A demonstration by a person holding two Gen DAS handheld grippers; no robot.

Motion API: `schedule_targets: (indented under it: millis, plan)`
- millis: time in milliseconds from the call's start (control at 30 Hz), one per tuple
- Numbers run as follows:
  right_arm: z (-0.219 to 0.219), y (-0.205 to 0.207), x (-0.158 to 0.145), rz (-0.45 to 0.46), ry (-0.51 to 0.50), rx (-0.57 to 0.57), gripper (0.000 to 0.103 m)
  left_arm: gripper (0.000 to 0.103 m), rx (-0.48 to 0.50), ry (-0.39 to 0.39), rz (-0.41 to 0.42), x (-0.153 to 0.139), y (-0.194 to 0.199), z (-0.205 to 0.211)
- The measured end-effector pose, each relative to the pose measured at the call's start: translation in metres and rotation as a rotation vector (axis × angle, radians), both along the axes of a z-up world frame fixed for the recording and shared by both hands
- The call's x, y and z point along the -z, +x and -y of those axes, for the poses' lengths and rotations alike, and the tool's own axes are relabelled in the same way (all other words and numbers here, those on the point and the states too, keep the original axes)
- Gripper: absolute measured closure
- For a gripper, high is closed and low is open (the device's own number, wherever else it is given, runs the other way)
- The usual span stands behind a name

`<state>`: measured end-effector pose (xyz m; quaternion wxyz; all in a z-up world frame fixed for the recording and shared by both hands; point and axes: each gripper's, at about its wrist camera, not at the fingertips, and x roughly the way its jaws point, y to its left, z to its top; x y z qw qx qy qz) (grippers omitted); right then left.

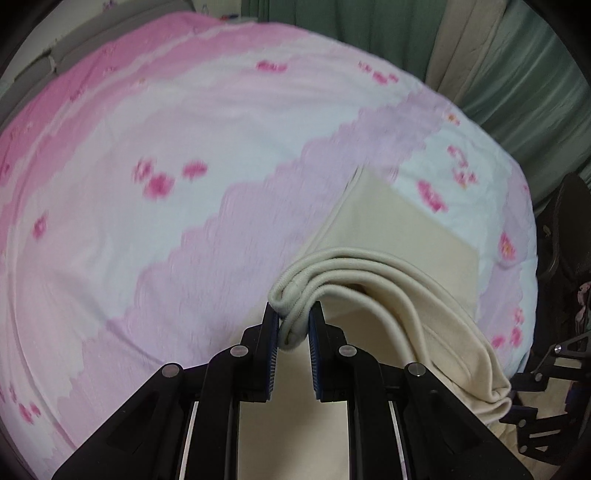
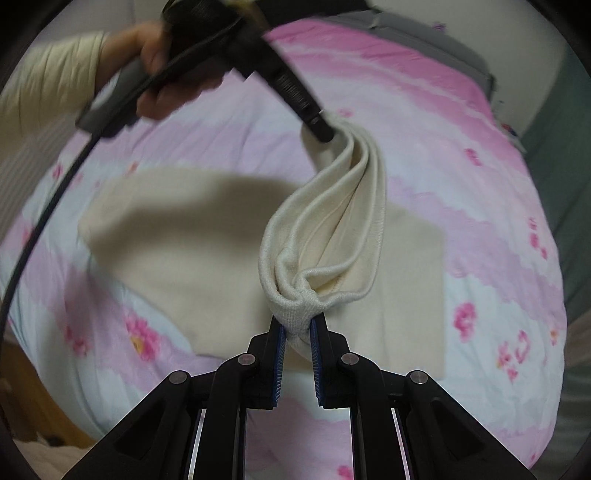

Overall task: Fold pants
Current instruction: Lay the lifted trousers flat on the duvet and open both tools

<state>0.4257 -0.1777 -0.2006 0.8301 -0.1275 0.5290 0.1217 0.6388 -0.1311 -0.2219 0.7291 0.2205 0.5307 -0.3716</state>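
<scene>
Cream pants (image 1: 406,221) lie partly folded on a pink and white flowered bedspread (image 1: 184,147). My left gripper (image 1: 293,317) is shut on one bunched corner of the ribbed hem, and the lifted edge runs off to the lower right. In the right wrist view my right gripper (image 2: 298,325) is shut on the other bunched corner of the pants (image 2: 184,240). The lifted edge stretches from there up to the left gripper (image 2: 321,129), held by a person's hand (image 2: 162,74) in a cream sleeve. The lower layer lies flat beneath.
Green curtains (image 1: 517,74) and a beige hanging cloth (image 1: 465,48) stand behind the bed. A dark chair (image 1: 565,240) sits off the bed's right edge. A black cable (image 2: 48,206) trails from the left gripper. A grey headboard (image 2: 424,33) is at the far end.
</scene>
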Motion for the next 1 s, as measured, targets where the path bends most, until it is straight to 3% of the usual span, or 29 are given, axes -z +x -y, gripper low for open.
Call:
schedule_targets:
  millis: [233,267,300,367,400,500,567,700,833,933,1000]
  plan:
    - [-0.045,0.003,0.056,-0.116,-0.062,-0.073,0.09,0.082,-0.002,0.129,-0.013,0.037,0.004,-0.034]
    - [-0.051,0.003,0.063,-0.13,-0.073,-0.088,0.09,0.076,-0.004,0.154,-0.004,0.039,0.004,-0.038]
    - [-0.056,0.003,0.068,-0.139,-0.083,-0.098,0.09,0.063,-0.015,0.182,0.011,0.042,0.003,-0.046]
    - [-0.068,0.0,0.084,-0.162,-0.124,-0.134,0.089,0.047,-0.046,0.187,0.019,0.042,0.003,-0.059]
    - [-0.071,-0.002,0.09,-0.169,-0.138,-0.15,0.089,0.046,-0.072,0.177,0.013,0.041,0.001,-0.068]
    - [-0.08,-0.006,0.106,-0.204,-0.179,-0.185,0.085,0.046,-0.15,0.122,-0.035,0.044,-0.007,-0.087]
    - [-0.084,-0.011,0.112,-0.226,-0.168,-0.204,0.074,0.046,-0.19,0.075,-0.07,0.045,-0.012,-0.094]
    - [-0.087,-0.029,0.107,-0.321,0.009,-0.248,0.074,0.045,-0.248,-0.055,-0.161,0.047,-0.022,-0.1]
    - [-0.065,-0.032,0.088,-0.226,0.056,-0.098,0.068,0.045,-0.339,-0.215,-0.273,0.053,-0.01,-0.098]
    - [-0.051,-0.016,0.086,-0.18,0.047,-0.005,0.066,0.044,-0.456,-0.275,-0.345,0.07,0.008,-0.098]
    - [-0.048,0.001,0.089,-0.18,0.044,0.033,0.066,0.056,-0.535,-0.297,-0.378,0.078,0.018,-0.101]
